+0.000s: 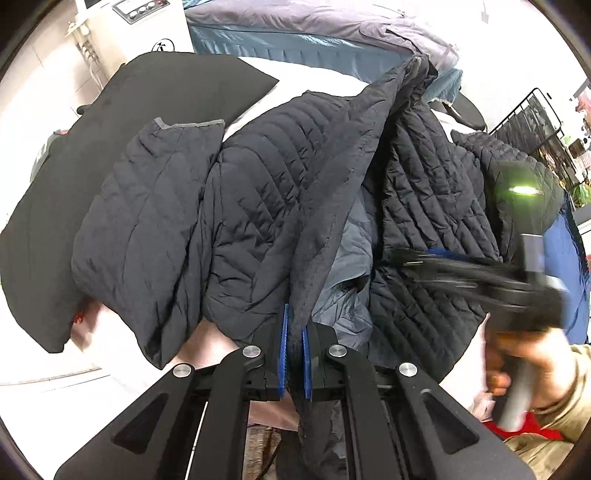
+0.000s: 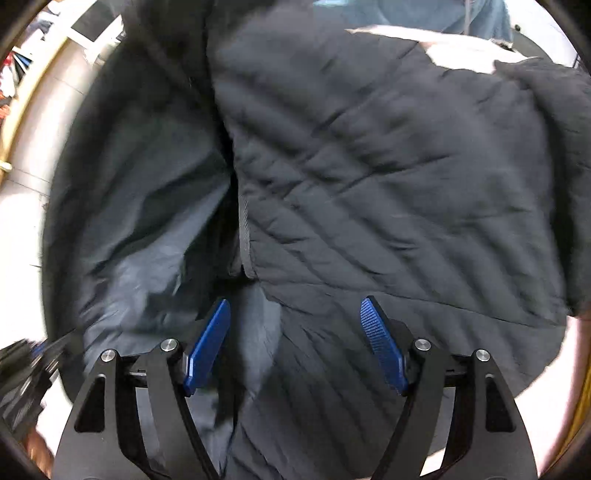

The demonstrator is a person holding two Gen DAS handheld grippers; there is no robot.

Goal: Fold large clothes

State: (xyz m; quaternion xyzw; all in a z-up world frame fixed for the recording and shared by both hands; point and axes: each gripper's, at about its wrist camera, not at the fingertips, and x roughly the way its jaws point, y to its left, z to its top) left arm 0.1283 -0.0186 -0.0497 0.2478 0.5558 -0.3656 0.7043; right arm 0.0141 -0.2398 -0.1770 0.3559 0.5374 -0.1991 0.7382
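A large dark navy quilted jacket (image 1: 277, 192) lies spread on a white bed, its grey lining (image 1: 351, 254) showing at the open front. My left gripper (image 1: 294, 343) is shut on the jacket's front edge, which runs up from between the blue pads (image 1: 283, 354). My right gripper shows blurred at the right of the left wrist view (image 1: 461, 269), over the jacket. In the right wrist view the right gripper (image 2: 295, 325) is open, its blue pads (image 2: 207, 347) spread wide just above the jacket (image 2: 369, 166) near the zipper edge (image 2: 244, 236).
A black garment (image 1: 110, 147) lies on the bed at the left. A blue and grey duvet (image 1: 295, 33) lies at the back. A white appliance (image 1: 140, 26) stands at the far left, a black wire rack (image 1: 532, 122) at the right.
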